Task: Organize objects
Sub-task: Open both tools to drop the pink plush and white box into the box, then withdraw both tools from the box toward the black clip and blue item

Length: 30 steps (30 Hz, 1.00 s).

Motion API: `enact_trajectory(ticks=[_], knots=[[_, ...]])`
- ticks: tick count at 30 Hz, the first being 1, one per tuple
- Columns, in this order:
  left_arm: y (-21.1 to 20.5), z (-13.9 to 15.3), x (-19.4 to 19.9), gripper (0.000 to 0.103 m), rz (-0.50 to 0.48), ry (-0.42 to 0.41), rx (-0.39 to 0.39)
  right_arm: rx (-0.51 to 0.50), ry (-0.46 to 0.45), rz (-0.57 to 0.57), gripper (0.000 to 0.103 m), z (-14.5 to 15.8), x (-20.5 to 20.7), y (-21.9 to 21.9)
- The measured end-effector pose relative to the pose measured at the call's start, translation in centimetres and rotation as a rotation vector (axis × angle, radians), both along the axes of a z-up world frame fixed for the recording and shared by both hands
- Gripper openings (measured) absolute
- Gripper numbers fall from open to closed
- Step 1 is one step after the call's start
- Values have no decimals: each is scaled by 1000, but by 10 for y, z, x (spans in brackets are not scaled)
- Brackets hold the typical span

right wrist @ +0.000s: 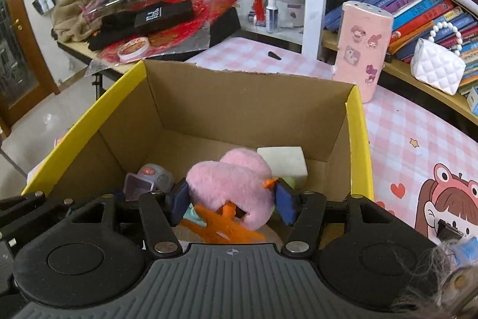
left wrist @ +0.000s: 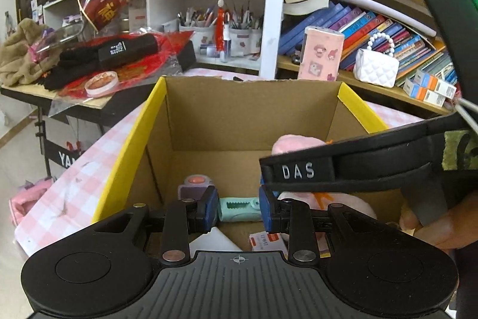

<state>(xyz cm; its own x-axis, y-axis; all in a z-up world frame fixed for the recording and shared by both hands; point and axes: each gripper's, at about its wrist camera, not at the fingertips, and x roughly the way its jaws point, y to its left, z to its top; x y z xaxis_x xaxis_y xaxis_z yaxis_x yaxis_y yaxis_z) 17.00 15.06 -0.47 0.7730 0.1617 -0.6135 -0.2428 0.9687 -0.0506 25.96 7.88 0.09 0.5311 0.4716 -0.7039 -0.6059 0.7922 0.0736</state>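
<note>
Jaws of my left gripper (left wrist: 238,210) are clamping the mint clip (left wrist: 239,209); right gripper (right wrist: 231,201) jaws are standing apart around the pink plush (right wrist: 230,187) inside the cardboard box (right wrist: 239,97).

— What carries it all?
— A table (right wrist: 400,121) under a pink checked cloth (right wrist: 418,139).
— And directly on it?
— An open cardboard box (right wrist: 239,97), and a pink case (right wrist: 363,47) upright just beyond it.

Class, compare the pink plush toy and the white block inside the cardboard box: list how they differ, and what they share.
Colour: the pink plush toy is pink, the white block white. Shape: the toy is rounded and fluffy, the block flat-sided. Both lie in the cardboard box.
</note>
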Motion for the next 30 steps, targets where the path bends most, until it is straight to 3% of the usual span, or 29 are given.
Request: enact_trajectory(ticks=[2,3,4,8,13,21,30], knots=[[0,4,-2,35,0,-12,-7,21,-12,-9,68,6,-2,-2],[0,7,-4,43,-3,-24,-4,28,-26,-24,73,10,-3,-3],[-1,10,-6,54,-6,-37,4,42,-41,-38,73,15,-5,-6],[-7,25,-20,66,-28,-92,48,122,-84,-83,73,37,-17,-22],[-8,41,-48,84,-19,-148,65,181,-206,-147,74,59,-49,-52],[-6,41,-107,87,18,-142,41,143,-276,-234,75,52,-118,-96],[-26,13,-163,87,-39,-32,36,43,-199,-259,75,11,-195,-113]])
